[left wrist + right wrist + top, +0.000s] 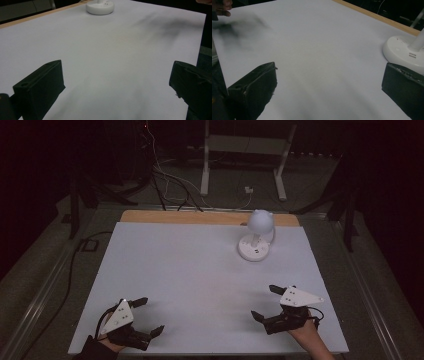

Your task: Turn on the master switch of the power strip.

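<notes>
A small white desk lamp (256, 236) with a round base and a dome head stands upright at the back right of the white table top (190, 270). Its base (100, 7) shows far ahead in the left gripper view, and its base (403, 51) lies close at the right in the right gripper view. My left gripper (148, 316) rests near the front left edge, jaws wide apart, nothing between them. Near the front right, my right gripper (266, 302) is open too and holds nothing. The lamp's head is cut off in both gripper views.
A wooden strip (200, 217) runs along the table's far edge. Beyond it are white table legs (205, 165) and loose cables (170, 185) on a dark floor. A hand (222, 6) shows at the top left of the right gripper view.
</notes>
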